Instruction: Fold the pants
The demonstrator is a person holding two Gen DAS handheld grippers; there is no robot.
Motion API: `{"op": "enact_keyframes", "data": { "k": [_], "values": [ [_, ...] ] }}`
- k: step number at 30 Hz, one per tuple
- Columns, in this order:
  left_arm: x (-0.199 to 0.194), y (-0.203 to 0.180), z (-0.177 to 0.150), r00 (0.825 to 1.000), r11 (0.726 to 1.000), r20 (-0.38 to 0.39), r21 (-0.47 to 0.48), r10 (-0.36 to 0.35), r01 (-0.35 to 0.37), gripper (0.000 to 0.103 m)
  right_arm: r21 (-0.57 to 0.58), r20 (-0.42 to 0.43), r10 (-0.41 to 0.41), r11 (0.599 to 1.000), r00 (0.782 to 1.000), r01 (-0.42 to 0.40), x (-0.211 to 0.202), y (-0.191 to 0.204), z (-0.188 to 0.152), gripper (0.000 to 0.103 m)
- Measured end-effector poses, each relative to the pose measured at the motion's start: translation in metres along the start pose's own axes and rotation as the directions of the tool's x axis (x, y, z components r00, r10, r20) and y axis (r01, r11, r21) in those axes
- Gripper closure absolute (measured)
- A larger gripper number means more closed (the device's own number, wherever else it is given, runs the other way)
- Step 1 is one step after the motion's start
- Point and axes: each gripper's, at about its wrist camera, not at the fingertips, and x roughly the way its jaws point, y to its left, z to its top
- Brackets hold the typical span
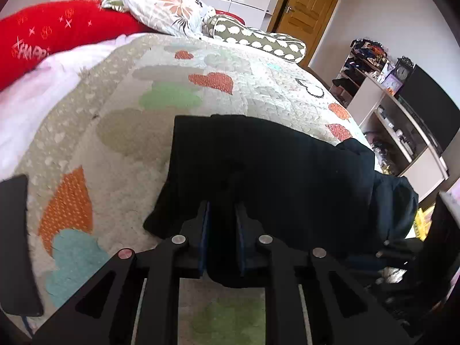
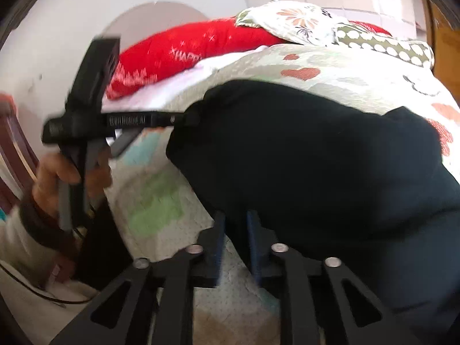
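Observation:
Dark navy pants [image 1: 276, 172] lie partly folded on a quilted bedspread [image 1: 120, 132] with heart and cloud patches. My left gripper [image 1: 222, 210] is shut on the near edge of the pants, with dark cloth bunched between its blue pads. In the right wrist view the pants [image 2: 316, 155] are a large dark mound, and my right gripper [image 2: 235, 218] is shut on a fold of their near edge. The left gripper [image 2: 189, 119] also shows there from the side, its tips at the far-left corner of the cloth, held by a hand [image 2: 66, 178].
A red pillow [image 1: 57, 34], a floral pillow [image 1: 166, 8] and a dotted bolster [image 1: 258, 40] lie at the head of the bed. A pink sheet [image 1: 34, 97] is at the left. Shelves [image 1: 402, 120] and a wooden door [image 1: 304, 8] stand to the right.

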Motion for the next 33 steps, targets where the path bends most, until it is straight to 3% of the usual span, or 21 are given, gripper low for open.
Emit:
{"op": "enact_keyframes", "data": {
  "k": [3, 4, 7, 8, 9, 11, 14, 17, 18, 19, 20, 21, 22, 25, 27, 30, 33],
  "values": [
    [-0.013, -0.004, 0.006, 0.998, 0.999, 0.037, 0.016, 0.043, -0.044, 0.086, -0.003, 0.08, -0.053, 0.999, 0.995, 0.053, -0.03, -0.01, 0.014, 0.068],
    [-0.018, -0.004, 0.009, 0.996, 0.998, 0.057, 0.015, 0.062, -0.063, 0.084, 0.014, 0.119, -0.102, 0.995, 0.988, 0.102, -0.044, -0.021, 0.02, 0.06],
    [-0.028, 0.0, 0.018, 0.992, 0.998, 0.109, -0.008, 0.067, -0.066, 0.055, 0.091, 0.203, -0.234, 0.971, 0.951, 0.219, -0.067, -0.056, 0.039, 0.045],
    [-0.029, 0.001, 0.023, 0.99, 0.997, 0.123, -0.017, 0.072, -0.071, 0.041, 0.108, 0.21, -0.253, 0.966, 0.945, 0.234, -0.069, -0.068, 0.044, 0.044],
    [-0.027, 0.002, 0.028, 0.988, 0.997, 0.13, -0.021, 0.08, -0.078, 0.035, 0.12, 0.201, -0.265, 0.962, 0.943, 0.245, -0.068, -0.079, 0.05, 0.044],
    [-0.018, 0.001, 0.038, 0.989, 0.996, 0.125, -0.016, 0.084, -0.083, 0.033, 0.134, 0.153, -0.3, 0.95, 0.942, 0.281, -0.059, -0.102, 0.062, 0.044],
    [0.01, 0.004, 0.053, 0.992, 0.996, 0.081, -0.013, 0.094, -0.093, 0.026, 0.13, 0.098, -0.272, 0.957, 0.957, 0.259, -0.038, -0.125, 0.075, 0.044],
    [0.038, 0.009, 0.06, 0.995, 0.995, 0.019, -0.027, 0.096, -0.096, 0.026, 0.147, 0.04, -0.206, 0.969, 0.978, 0.198, -0.012, -0.141, 0.078, 0.047],
    [0.048, 0.01, 0.061, 0.996, 0.995, -0.007, -0.035, 0.09, -0.09, 0.026, 0.152, 0.011, -0.189, 0.971, 0.982, 0.185, -0.003, -0.145, 0.076, 0.067],
    [0.057, 0.011, 0.061, 0.997, 0.996, -0.032, -0.043, 0.075, -0.076, 0.026, 0.148, -0.01, -0.179, 0.973, 0.984, 0.179, 0.004, -0.145, 0.073, 0.095],
    [0.064, 0.012, 0.06, 0.998, 0.997, -0.048, -0.05, 0.048, -0.05, 0.032, 0.144, -0.015, -0.179, 0.973, 0.984, 0.179, 0.008, -0.145, 0.073, 0.097],
    [0.067, 0.012, 0.058, 0.998, 0.998, -0.059, -0.056, 0.028, -0.032, 0.056, 0.135, -0.002, -0.186, 0.974, 0.983, 0.185, 0.007, -0.142, 0.072, 0.097],
    [0.071, 0.011, 0.056, 0.997, 0.998, -0.082, -0.058, -0.001, -0.003, 0.064, 0.128, 0.012, -0.19, 0.974, 0.982, 0.187, 0.004, -0.139, 0.073, 0.098],
    [0.056, 0.004, 0.053, 0.999, 0.999, -0.041, -0.015, 0.028, -0.029, 0.067, 0.132, 0.112, -0.216, 0.971, 0.97, 0.201, -0.015, -0.135, 0.084, 0.1],
    [0.041, 0.003, 0.053, 0.999, 0.999, 0.008, -0.011, 0.05, -0.05, 0.068, 0.128, 0.127, -0.255, 0.962, 0.958, 0.239, -0.013, -0.135, 0.09, 0.1],
    [0.038, 0.013, 0.054, 0.997, 0.996, 0.042, -0.056, 0.066, -0.064, 0.068, 0.171, 0.075, -0.266, 0.953, 0.961, 0.251, 0.017, -0.15, 0.09, 0.1],
    [0.061, 0.021, 0.051, 0.997, 0.993, -0.008, -0.084, 0.081, -0.081, 0.065, 0.182, 0.006, -0.302, 0.938, 0.953, 0.296, 0.046, -0.16, 0.086, 0.099]
  ]
}}
